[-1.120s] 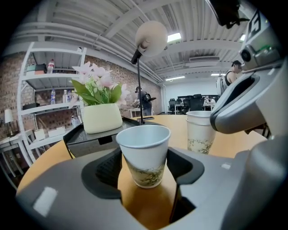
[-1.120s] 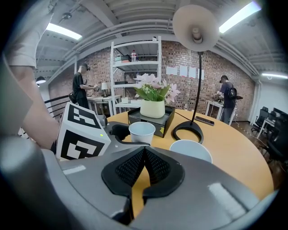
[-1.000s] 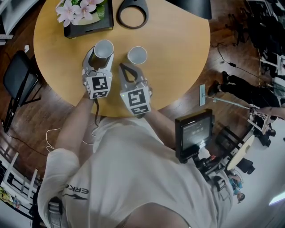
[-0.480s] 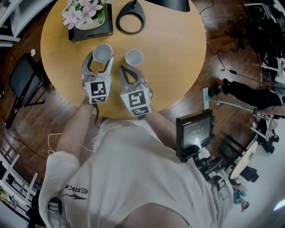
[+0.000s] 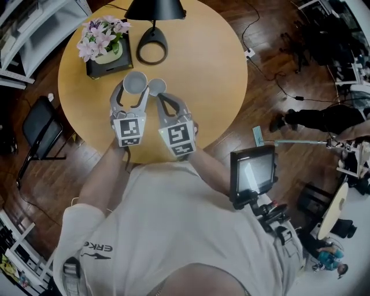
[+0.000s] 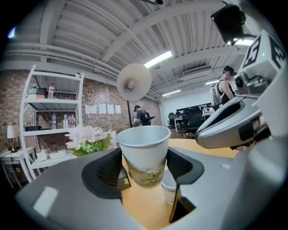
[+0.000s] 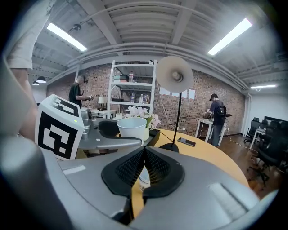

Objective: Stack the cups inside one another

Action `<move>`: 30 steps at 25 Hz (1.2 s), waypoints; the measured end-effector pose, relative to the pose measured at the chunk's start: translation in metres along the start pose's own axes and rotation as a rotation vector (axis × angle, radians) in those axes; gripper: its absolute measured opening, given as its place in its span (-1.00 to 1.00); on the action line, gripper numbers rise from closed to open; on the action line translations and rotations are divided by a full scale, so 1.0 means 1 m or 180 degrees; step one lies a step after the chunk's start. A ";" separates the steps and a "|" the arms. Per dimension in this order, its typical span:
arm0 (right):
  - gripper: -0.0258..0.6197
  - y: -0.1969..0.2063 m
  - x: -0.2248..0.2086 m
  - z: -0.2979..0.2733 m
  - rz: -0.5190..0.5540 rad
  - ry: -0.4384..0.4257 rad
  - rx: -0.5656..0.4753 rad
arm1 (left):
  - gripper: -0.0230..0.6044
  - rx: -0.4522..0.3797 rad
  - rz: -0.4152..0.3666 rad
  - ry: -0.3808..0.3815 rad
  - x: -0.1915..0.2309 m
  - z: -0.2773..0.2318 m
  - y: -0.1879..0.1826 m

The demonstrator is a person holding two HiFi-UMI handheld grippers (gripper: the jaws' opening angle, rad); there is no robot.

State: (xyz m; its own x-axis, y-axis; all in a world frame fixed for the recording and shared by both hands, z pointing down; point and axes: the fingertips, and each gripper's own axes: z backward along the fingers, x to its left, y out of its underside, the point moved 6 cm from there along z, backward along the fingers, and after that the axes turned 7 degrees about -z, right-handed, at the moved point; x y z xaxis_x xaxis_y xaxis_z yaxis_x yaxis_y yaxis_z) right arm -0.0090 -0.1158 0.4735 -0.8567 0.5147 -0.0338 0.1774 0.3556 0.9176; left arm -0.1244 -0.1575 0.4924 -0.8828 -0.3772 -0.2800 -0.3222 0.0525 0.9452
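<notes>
A white paper cup (image 5: 134, 82) with a leafy print (image 6: 145, 155) hangs clear of the round wooden table (image 5: 208, 75). My left gripper (image 5: 134, 93) (image 6: 144, 167) is shut on its sides. A second, smaller-looking white cup (image 5: 156, 87) stands on the table just right of it; it shows low between the left jaws (image 6: 169, 191). My right gripper (image 5: 159, 98) (image 7: 143, 155) is shut with nothing in it, its tips just short of that second cup (image 7: 144, 176), which its jaws mostly hide.
A pot of pink flowers (image 5: 103, 46) on a black tray sits at the table's far left. A black desk lamp (image 5: 154, 14) with a ring base (image 5: 151, 51) stands behind the cups. A black chair (image 5: 37, 124) is left of the table, a monitor (image 5: 252, 173) to the right.
Both grippers have risen and moved toward the far side of the table. The left one has carried its cup up off the table, close beside the second cup.
</notes>
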 end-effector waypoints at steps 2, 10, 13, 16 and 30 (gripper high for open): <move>-0.88 -0.005 -0.007 0.008 -0.0004 0.0045 -0.0083 | 0.07 -0.0099 -0.0035 0.0027 -0.007 -0.001 -0.016; -0.88 -0.014 -0.031 0.040 -0.0025 0.0231 -0.0311 | 0.07 -0.0428 -0.0175 0.0122 -0.031 -0.004 -0.065; -0.88 -0.013 -0.034 0.051 -0.0019 0.0267 -0.0356 | 0.07 -0.0523 -0.0200 0.0138 -0.037 -0.002 -0.078; -0.88 -0.015 -0.039 0.060 -0.0006 0.0297 -0.0394 | 0.07 -0.0608 -0.0224 0.0139 -0.041 -0.004 -0.091; -0.88 -0.014 -0.048 0.065 -0.0021 0.0333 -0.0412 | 0.07 -0.0545 -0.0244 0.0204 -0.051 -0.010 -0.090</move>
State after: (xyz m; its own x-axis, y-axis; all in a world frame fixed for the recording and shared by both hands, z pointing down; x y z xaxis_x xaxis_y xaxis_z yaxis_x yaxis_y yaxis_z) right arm 0.0616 -0.0945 0.4369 -0.9045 0.4264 -0.0049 0.1135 0.2518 0.9611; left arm -0.0475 -0.1520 0.4232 -0.8326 -0.4323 -0.3462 -0.3201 -0.1346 0.9378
